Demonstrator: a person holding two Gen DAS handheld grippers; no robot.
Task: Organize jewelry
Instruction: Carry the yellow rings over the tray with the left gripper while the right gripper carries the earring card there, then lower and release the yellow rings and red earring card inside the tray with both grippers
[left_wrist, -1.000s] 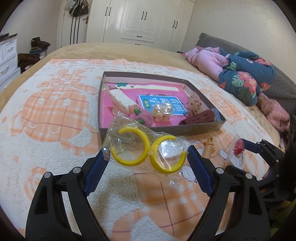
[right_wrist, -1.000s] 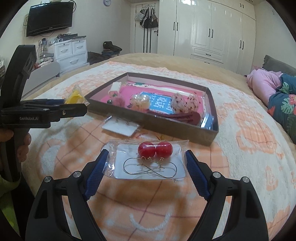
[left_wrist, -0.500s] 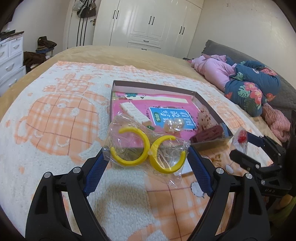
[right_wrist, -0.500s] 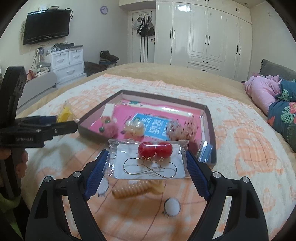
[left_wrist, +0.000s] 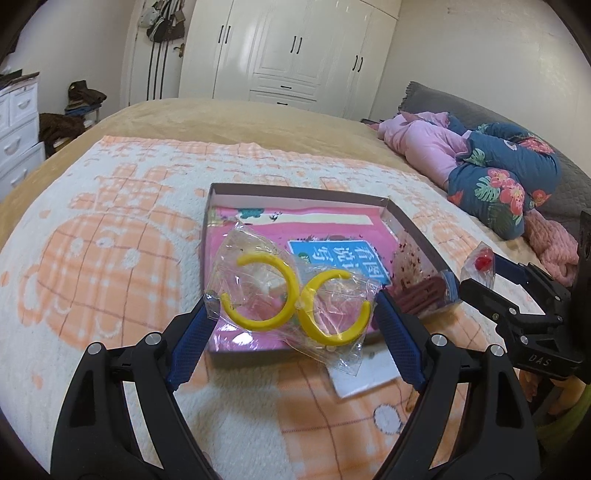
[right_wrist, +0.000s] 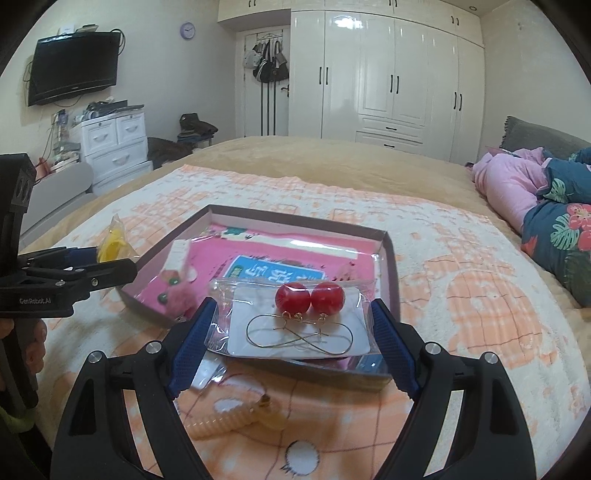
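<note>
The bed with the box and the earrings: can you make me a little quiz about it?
1. True or false: the left gripper holds a clear bag of yellow plastic hoop earrings.
2. What colour are the round bead earrings in the right gripper? A green, B red, C white.
3. The pink-lined shallow cardboard box lies on the ____.

Key: 1 true; 2 B; 3 bed.

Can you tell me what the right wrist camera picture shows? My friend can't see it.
The right gripper holds a clear bag of red ball earrings above the near edge of a shallow box on a bed. At the left, the left gripper holds a bag with something yellow.
</note>
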